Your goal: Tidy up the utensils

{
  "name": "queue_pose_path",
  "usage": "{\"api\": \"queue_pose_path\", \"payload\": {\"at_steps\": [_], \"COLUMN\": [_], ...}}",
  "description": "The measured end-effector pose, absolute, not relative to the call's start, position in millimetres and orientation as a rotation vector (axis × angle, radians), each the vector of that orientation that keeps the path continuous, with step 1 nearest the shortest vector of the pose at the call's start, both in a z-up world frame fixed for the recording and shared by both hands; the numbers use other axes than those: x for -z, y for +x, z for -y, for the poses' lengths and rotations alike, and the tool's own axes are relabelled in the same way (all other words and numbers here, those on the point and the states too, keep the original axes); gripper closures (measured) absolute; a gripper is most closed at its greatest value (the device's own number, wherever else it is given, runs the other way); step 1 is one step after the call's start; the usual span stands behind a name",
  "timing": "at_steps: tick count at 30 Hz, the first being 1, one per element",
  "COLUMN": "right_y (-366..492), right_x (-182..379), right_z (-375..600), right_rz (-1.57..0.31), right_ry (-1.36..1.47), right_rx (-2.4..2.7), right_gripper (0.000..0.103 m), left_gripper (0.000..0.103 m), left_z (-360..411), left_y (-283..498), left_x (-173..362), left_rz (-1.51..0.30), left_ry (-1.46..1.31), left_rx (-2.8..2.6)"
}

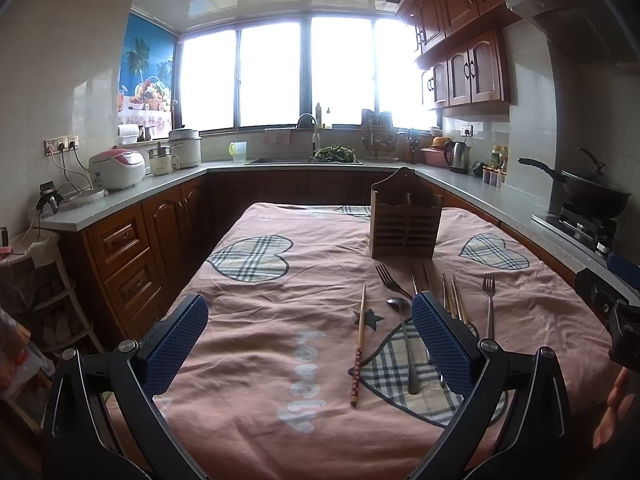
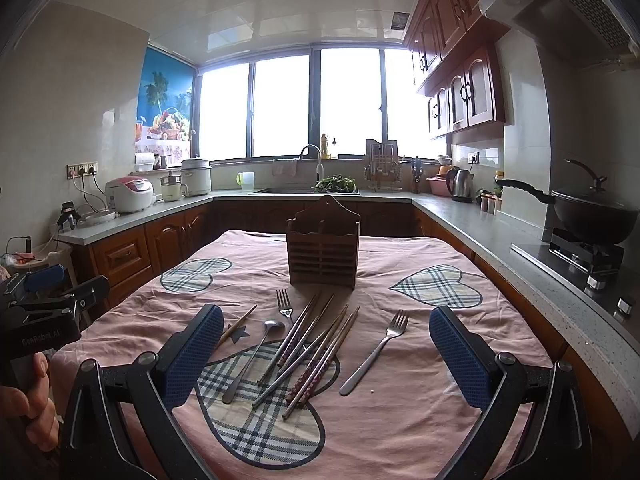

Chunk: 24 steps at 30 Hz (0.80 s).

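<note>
Left gripper: spread wide, holding nothing, low in frame.
Lone chopstick: frame centre, apart from the rest; thin, may roll from the pads.
Spoon: centre-left.
Chopstick pile: centre, crossed; one pinch could drag several.
Fork: right of centre.
Wooden holder: upper centre, light; a nudge could tip it.
Right gripper: released, empty.

Scattered utensils before wooden holder
</note>
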State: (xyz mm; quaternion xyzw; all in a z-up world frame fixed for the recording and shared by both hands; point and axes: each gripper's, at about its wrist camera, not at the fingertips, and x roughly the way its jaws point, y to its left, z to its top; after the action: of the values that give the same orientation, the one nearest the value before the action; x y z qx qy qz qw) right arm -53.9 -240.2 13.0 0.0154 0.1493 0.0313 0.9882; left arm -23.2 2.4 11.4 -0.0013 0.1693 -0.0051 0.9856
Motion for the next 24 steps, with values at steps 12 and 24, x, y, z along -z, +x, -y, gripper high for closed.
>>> {"api": "queue_pose_path", "payload": {"at_steps": [12, 24], "right_y": [-53.1, -48.9], "right_x": [-12.0, -6.4], "right_z": [240.1, 240.4], "right_rz": [-0.304, -0.319], "right_ry": [0.033, 0.033], "right_rx": [-0.065, -0.064], "right_gripper": [0.000, 0.000], "left_gripper": [0.000, 0.000], "left_z": [-1.2, 0.5], "left_y": [-19.9, -11.3], "left_x": [-9.3, -3.0], "left_rz": [-0.352, -0.376], "left_ry": [-0.005, -0.007], "left_rx": [0.015, 0.018]}}
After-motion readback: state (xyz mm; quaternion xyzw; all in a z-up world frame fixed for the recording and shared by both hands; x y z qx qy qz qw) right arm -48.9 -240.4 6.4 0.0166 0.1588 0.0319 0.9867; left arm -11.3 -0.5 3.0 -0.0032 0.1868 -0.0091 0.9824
